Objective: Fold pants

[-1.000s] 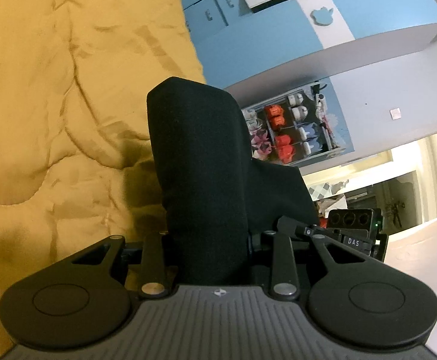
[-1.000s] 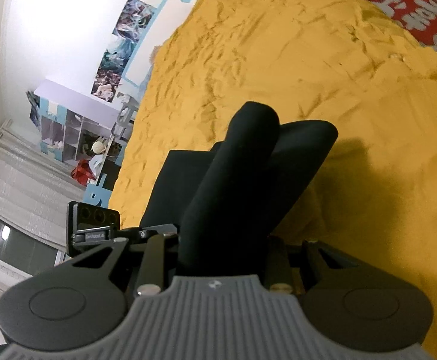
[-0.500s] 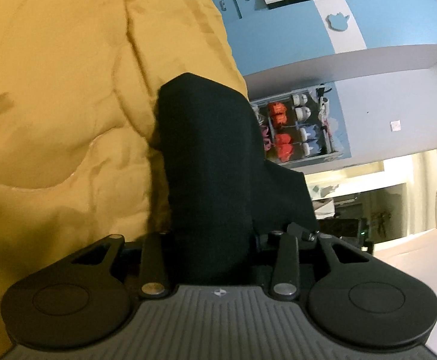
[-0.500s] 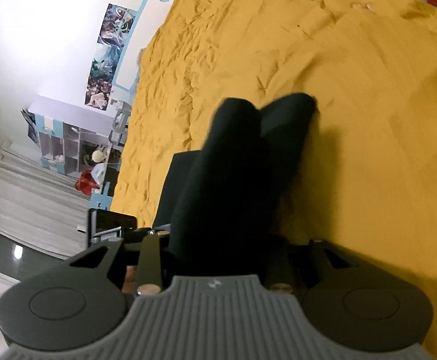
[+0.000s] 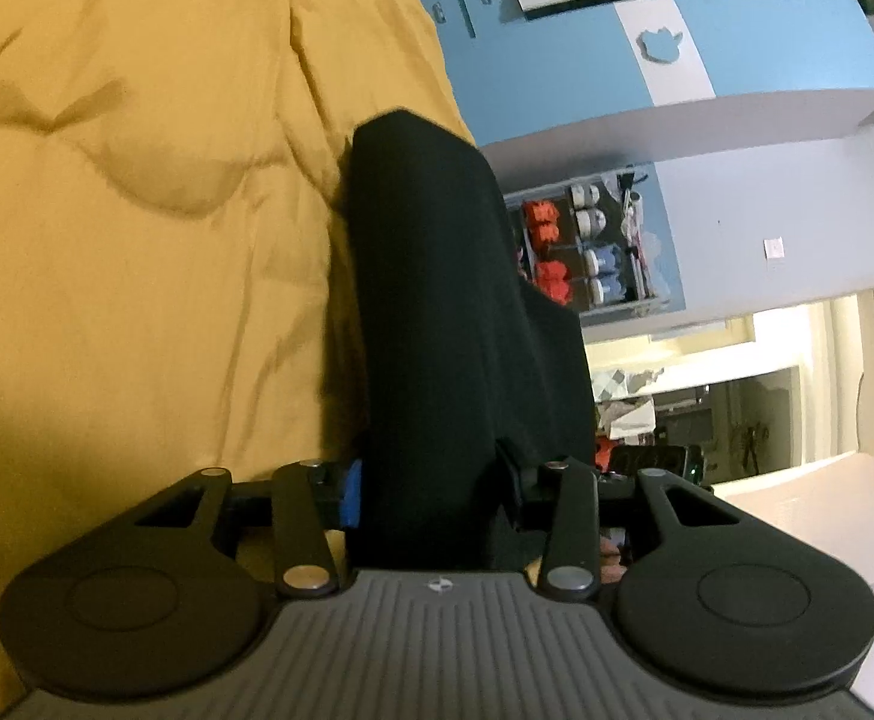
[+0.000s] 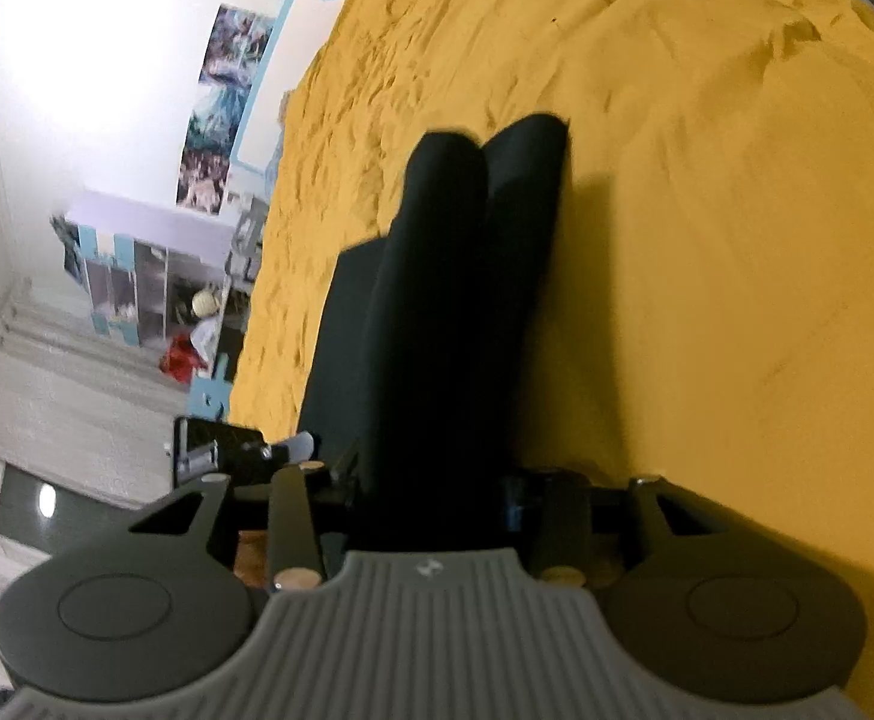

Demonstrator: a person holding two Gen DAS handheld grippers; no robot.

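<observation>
The black pants point(image 5: 431, 300) hang as a thick folded bundle from my left gripper point(image 5: 431, 492), which is shut on the cloth; the cloth hides the fingertips. In the right wrist view the pants point(image 6: 454, 312) fall in two rolled folds from my right gripper point(image 6: 437, 498), also shut on the cloth. Both bundles are held just above the yellow quilt point(image 5: 137, 240), which also fills the right wrist view point(image 6: 706, 240). The other gripper point(image 6: 221, 447) shows at the left edge of the pants.
The quilt covers a wide bed. A blue and white cabinet point(image 5: 706, 48) and a shelf of small toys point(image 5: 586, 252) stand past the bed edge. A shelf unit point(image 6: 155, 276), posters point(image 6: 227, 114) and curtains point(image 6: 35, 396) are along the far wall.
Both grippers have lowered and moved forward over the quilt with the pants still gripped. The hanging folds now sit closer to the quilt.
</observation>
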